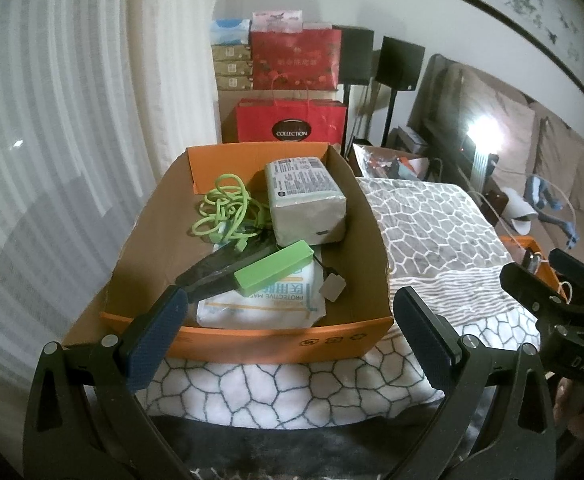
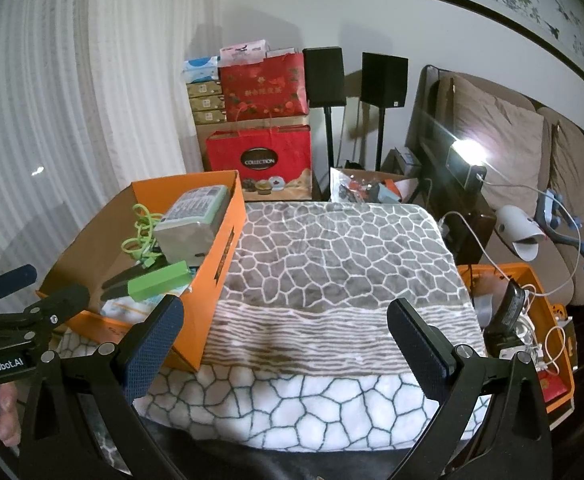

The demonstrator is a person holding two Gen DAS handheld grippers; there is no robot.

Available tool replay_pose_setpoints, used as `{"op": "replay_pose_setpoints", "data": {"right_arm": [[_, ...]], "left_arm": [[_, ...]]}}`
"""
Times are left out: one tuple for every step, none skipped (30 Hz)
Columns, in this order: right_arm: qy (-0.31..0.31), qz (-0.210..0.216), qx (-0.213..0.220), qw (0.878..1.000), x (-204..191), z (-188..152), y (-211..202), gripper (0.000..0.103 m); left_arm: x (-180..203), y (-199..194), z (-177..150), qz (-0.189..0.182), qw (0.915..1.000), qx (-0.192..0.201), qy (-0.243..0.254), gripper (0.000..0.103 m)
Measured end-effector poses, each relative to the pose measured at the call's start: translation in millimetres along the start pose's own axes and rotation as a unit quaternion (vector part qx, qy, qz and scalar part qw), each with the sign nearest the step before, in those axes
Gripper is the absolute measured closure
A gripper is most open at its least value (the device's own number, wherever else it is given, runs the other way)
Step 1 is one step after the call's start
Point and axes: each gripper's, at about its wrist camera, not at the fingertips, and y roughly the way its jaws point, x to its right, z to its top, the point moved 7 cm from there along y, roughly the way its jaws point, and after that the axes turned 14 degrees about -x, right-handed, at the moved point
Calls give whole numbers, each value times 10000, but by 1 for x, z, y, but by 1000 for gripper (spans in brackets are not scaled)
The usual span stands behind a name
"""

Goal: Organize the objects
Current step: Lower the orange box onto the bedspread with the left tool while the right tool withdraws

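An orange cardboard box (image 1: 252,342) (image 2: 216,256) sits on the left of a patterned blanket (image 1: 423,236) (image 2: 331,264). Inside lie a coiled green cable (image 1: 222,212) (image 2: 142,236), a pale green tissue pack (image 1: 305,196) (image 2: 192,224), a green power bank (image 1: 274,266) (image 2: 160,280), a dark tool (image 1: 220,270), a mask packet (image 1: 268,304) and a small grey plug (image 1: 333,286). My left gripper (image 1: 292,340) (image 2: 16,292) hovers open at the box's near wall, holding nothing. My right gripper (image 2: 288,342) (image 1: 547,280) is open and empty over the blanket's near part.
A second orange bin (image 2: 551,292) with white cords and a black charger (image 2: 507,312) stands at the blanket's right. Red gift bags (image 2: 258,156), stacked boxes, two speakers on stands (image 2: 323,76), a sofa (image 2: 551,160), a bright lamp (image 2: 465,152) and a curtain (image 2: 72,120) surround the area.
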Motion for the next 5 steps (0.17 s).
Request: {"op": "replay_pose_setpoints", "data": {"right_arm": [[4,2,-1,10000,-1,0,-1,0],[3,6,2,10000,-1,0,-1,0],[8,8,-3,10000,-1,0,-1,0],[8,5,-1,10000,-1,0,-1,0],[5,11,5,10000,-1,0,-1,0]], "left_arm": [[0,0,0,17,10000,6,2,0],[0,0,0,32,10000,2,5,0],[0,1,0,40,10000,-6,2,0],[0,1,0,43,10000,-10,1,0],[0,1,0,53,10000,-15,-4,0]]}}
